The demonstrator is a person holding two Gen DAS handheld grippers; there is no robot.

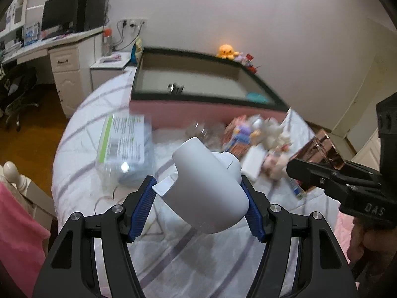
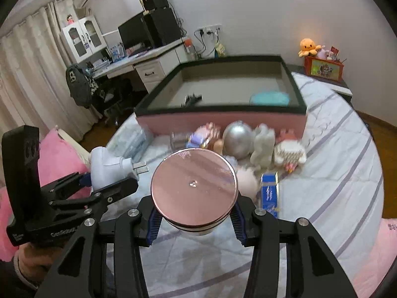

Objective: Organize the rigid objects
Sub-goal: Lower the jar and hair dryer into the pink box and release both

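Note:
My left gripper [image 1: 198, 193] is shut on a white plug adapter [image 1: 208, 186] and holds it above the bed; it also shows in the right wrist view [image 2: 109, 168]. My right gripper [image 2: 194, 213] is shut on a jar with a rose-gold lid [image 2: 194, 186]; it also shows in the left wrist view [image 1: 325, 154]. Ahead stands a pink storage box [image 2: 223, 121] with a black rim, open on top. Inside lie a teal item [image 2: 269, 98] and a small black item [image 2: 192, 99].
A pile of toys lies before the box: a silver ball [image 2: 238, 141], a white plush [image 2: 263, 144], a blue pack [image 2: 269, 193]. A clear packet with a green label [image 1: 124, 146] lies at the left. A desk [image 1: 49, 47] stands beyond the bed.

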